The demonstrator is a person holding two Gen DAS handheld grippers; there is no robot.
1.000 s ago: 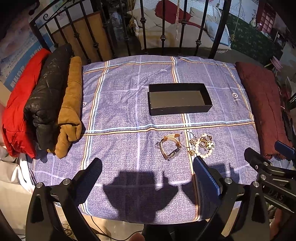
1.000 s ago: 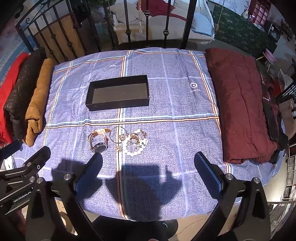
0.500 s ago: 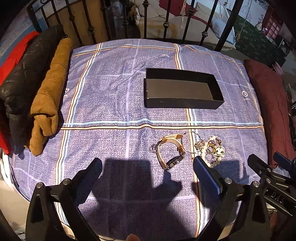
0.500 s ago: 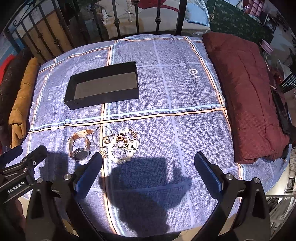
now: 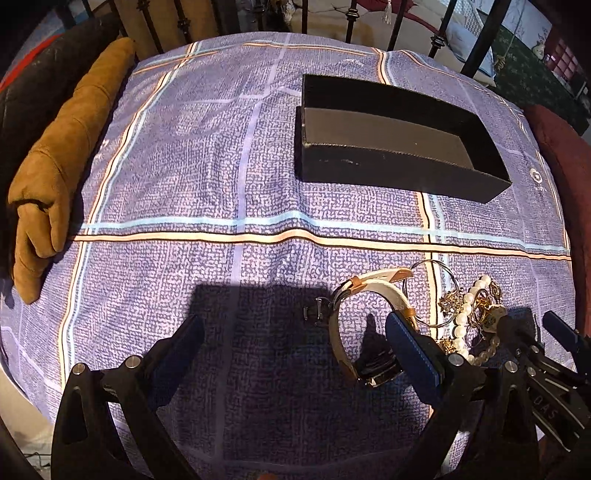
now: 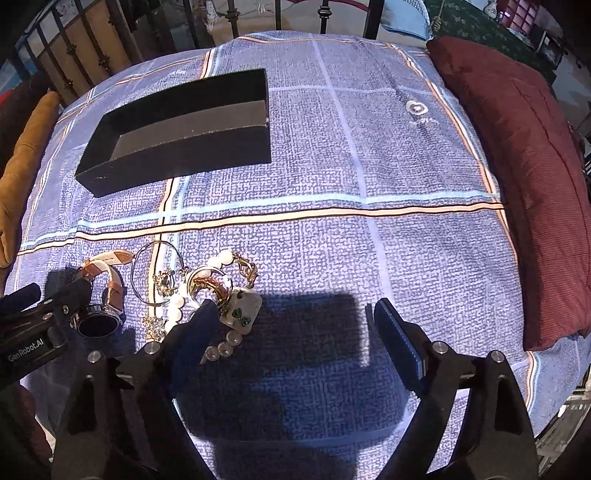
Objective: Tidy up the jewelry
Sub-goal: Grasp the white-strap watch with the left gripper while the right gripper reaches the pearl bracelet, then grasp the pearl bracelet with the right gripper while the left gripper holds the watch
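Centrally on the purple plaid bedspread (image 5: pixel 229 177), a black box (image 5: pixel 391 136) is laid with its long axis running left to right, open side up. Nearer the camera, a watch (image 5: pixel 364 328) is set on its side, its strap loop stretching away toward the box, just beside a tangled pile of pearl beads (image 6: pixel 218 295). The left gripper (image 5: pixel 295 347) and right gripper (image 6: pixel 291 325) are both held spread wide, nothing being pinched.

Bedroom: iron bedframe (image 6: pixel 325 16), plaid bedspread (image 6: pixel 369 155), pillow (image 6: pixel 524 147).
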